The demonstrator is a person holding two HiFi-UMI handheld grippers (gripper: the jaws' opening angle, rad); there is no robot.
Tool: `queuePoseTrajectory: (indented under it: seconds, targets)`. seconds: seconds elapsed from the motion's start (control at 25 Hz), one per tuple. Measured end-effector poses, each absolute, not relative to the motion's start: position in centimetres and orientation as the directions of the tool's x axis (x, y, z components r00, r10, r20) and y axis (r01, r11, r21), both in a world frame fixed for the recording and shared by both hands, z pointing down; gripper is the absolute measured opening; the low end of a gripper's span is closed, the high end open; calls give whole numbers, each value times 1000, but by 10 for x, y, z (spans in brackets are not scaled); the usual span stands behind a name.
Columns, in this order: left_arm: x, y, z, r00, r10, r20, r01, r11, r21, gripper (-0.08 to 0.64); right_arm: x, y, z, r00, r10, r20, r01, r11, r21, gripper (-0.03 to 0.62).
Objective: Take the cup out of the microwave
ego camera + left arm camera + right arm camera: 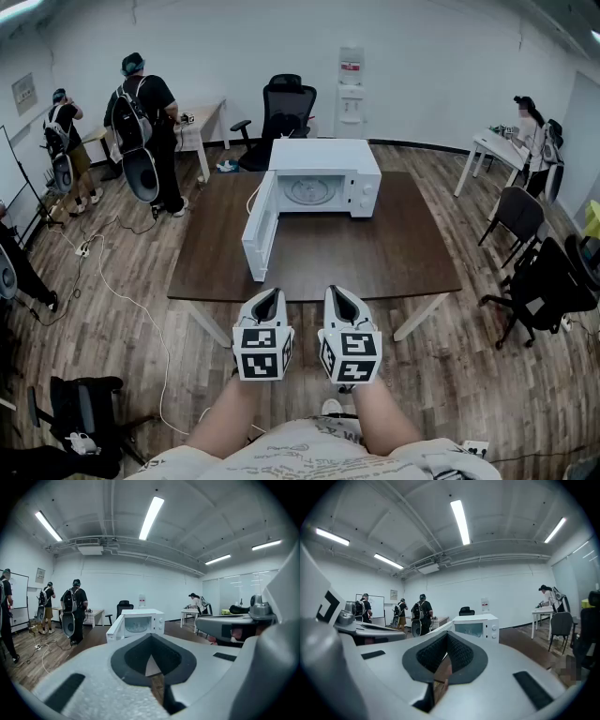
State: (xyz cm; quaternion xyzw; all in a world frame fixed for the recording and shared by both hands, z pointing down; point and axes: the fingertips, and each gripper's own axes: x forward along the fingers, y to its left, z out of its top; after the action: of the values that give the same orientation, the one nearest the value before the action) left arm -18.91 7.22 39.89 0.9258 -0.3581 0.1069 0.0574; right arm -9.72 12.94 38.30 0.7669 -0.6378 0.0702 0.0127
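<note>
A white microwave point(325, 153) stands at the far side of a dark brown table point(375, 253), its door point(259, 232) swung wide open toward the left. Inside I make out a round glass turntable point(308, 190); no cup shows from here. Both grippers hover side by side just short of the table's near edge, pointing at the microwave. My left gripper point(266, 302) is shut with nothing in it, and my right gripper point(339, 298) is shut and empty too. The microwave point(139, 623) sits well ahead in the left gripper view and likewise in the right gripper view, microwave point(480, 626).
Two people with backpacks point(145, 131) stand at the back left by a desk point(200, 120). A black office chair point(281, 108) is behind the microwave, more chairs point(539, 281) at the right. A seated person point(530, 127) is at a white desk. Cables point(122, 300) trail on the floor.
</note>
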Motion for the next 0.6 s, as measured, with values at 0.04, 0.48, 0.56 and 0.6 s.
queuePoseTrajectory:
  seconds: [0.04,0.48,0.56,0.6]
  targets:
    - [-186,71,399,720,-651,240,-676,-736,30,14,-95,127,383,171,-977,126,-981,-181,-72,11]
    - [-161,53,401,700,-673,237,-696,-718,18,14,-75,102,384,124,-984,128,-987,-136,-89,11]
    - [-155,50,401,695,-678,241,-700,-714,11,14,-68,98,384,124,-984,129,-985,-138,-108,11]
    - [-152,48,402,693,-679,242,-702,-712,11,14,-64,96,384,122,-984,131,-984,-137,-114,11]
